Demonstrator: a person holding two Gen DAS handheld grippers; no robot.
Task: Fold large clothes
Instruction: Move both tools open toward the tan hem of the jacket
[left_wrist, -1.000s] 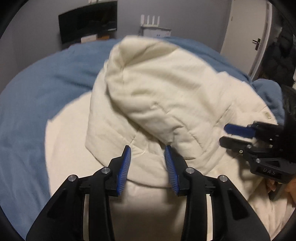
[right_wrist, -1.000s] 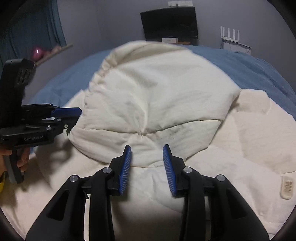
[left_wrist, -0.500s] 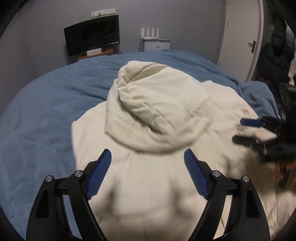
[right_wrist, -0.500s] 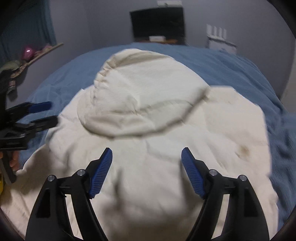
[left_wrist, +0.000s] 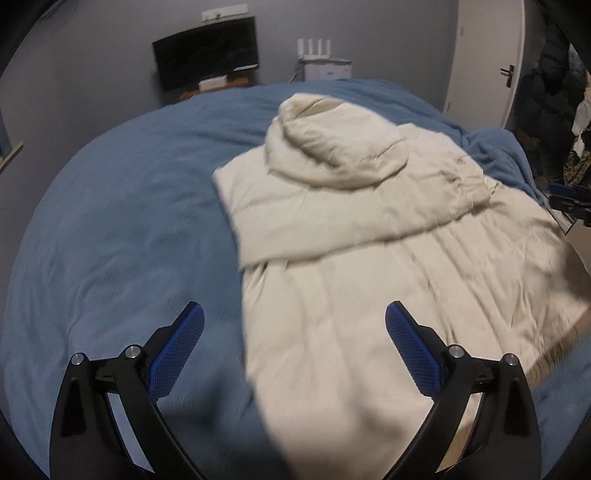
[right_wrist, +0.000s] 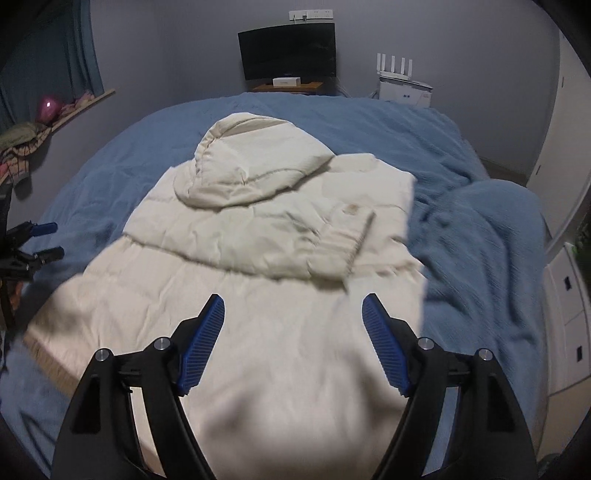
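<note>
A cream hooded puffer jacket (left_wrist: 369, 229) (right_wrist: 280, 236) lies flat on the blue bed cover (left_wrist: 122, 229) (right_wrist: 469, 229). Its hood (left_wrist: 332, 155) (right_wrist: 251, 162) rests folded down over the body, with a sleeve laid across below it. My left gripper (left_wrist: 294, 306) hovers above the jacket's near left edge; its jaws are opening and nothing is between them. My right gripper (right_wrist: 293, 297) hangs open and empty over the jacket's lower part. Each gripper shows at the edge of the other's view, the right gripper (left_wrist: 567, 197) and the left gripper (right_wrist: 38, 240).
Past the bed stand a dark monitor (right_wrist: 288, 48) on a wooden desk and a white router (right_wrist: 393, 68). A white door (left_wrist: 487, 55) and hanging dark clothes (left_wrist: 554, 96) are on the right. White drawers (right_wrist: 569, 295) flank the bed; a cluttered sill (right_wrist: 48, 110) is at left.
Both grippers have opened wide and drawn back and up from the jacket. The hood, close in front of the jaws before, now lies settled on the jacket's body.
</note>
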